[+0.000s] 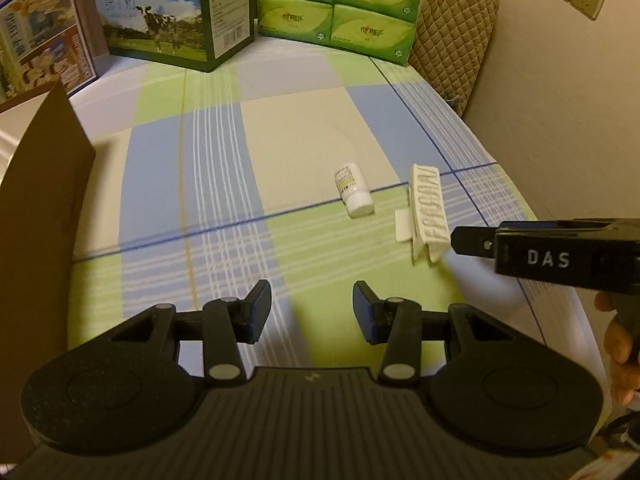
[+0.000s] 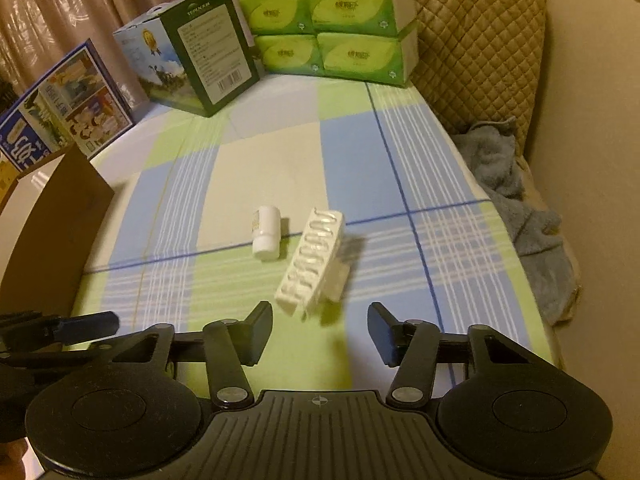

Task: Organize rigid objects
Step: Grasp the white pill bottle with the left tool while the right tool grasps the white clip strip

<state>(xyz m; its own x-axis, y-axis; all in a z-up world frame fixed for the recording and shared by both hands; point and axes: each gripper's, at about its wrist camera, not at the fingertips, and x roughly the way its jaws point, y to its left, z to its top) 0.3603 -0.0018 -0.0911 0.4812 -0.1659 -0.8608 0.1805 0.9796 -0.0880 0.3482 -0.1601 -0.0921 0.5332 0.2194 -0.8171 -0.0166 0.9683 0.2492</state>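
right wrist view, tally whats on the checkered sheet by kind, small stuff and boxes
white pill bottle, lying on its side: 1
white hair claw clip: 1
green tissue packs, stacked at the back, visible: 6
printed cartons, cow carton and blue carton: 2
brown cardboard box: 1
Total: 11

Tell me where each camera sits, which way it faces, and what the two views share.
Left wrist: on the left gripper, facing forward over the plaid cloth toward the milk carton; its open fingers show, plus the right gripper and a hand at the right edge.
Right wrist: on the right gripper, facing the same way, nearer the white hair clip; its open fingers show, the left gripper at lower left.
Shared: the white bottle, hair clip, brown cardboard box, green tissue packs.
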